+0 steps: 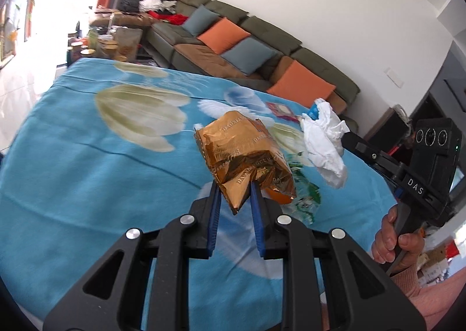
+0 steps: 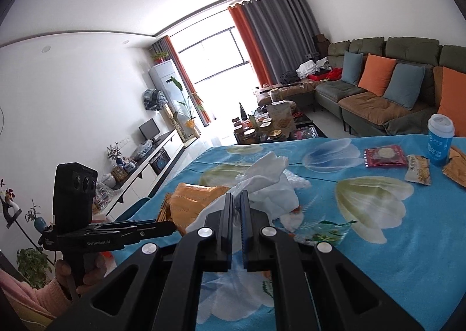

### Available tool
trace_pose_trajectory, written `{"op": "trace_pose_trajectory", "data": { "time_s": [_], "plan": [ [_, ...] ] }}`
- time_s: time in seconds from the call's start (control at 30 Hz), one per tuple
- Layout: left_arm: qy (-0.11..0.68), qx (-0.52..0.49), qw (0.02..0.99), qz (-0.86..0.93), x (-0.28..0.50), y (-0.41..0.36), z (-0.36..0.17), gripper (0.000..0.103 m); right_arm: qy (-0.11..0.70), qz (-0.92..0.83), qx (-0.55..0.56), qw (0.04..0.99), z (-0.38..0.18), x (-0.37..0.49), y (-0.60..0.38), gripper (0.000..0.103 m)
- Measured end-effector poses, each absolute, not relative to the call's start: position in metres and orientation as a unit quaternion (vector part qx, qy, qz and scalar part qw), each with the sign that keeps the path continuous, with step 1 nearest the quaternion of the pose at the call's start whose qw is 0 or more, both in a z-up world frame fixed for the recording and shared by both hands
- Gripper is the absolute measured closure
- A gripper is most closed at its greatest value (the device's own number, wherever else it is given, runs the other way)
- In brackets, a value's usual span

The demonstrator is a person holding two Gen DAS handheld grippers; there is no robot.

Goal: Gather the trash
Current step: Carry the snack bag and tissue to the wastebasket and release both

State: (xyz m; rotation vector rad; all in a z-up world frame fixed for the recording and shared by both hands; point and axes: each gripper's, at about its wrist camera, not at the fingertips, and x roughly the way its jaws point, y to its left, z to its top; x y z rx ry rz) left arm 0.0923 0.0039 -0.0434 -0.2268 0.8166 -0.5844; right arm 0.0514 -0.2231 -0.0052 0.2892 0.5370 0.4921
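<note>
My left gripper (image 1: 234,185) is shut on a crumpled gold foil snack bag (image 1: 241,156), lifted above the blue flowered cloth (image 1: 87,171). My right gripper (image 2: 237,197) is shut on a wad of white tissue paper (image 2: 268,182), also held off the cloth. The tissue (image 1: 326,141) shows to the right in the left wrist view, hanging from the other gripper's tip. The gold bag (image 2: 189,203) appears left of the tissue in the right wrist view. A green-printed clear wrapper (image 1: 305,200) lies on the cloth under the gold bag.
On the cloth lie a red packet (image 2: 384,157), a pale snack packet (image 2: 418,173), an orange wrapper (image 2: 455,168) and a blue lidded cup (image 2: 439,139). A green sofa (image 2: 378,89) with cushions stands behind, and a low table with jars (image 2: 268,127).
</note>
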Motion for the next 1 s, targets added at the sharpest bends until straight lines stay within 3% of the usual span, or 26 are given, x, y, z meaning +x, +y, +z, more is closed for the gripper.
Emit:
{"op": "trace_pose_trajectory", "data": {
  "time_s": [1.0],
  "plan": [
    [0.347, -0.141, 0.926, -0.046, 0.042, 0.188, -0.018, 0.082, 0.308, 0.418, 0.110, 0.848, -0.015, 0.111, -0.035, 0.099]
  ]
}}
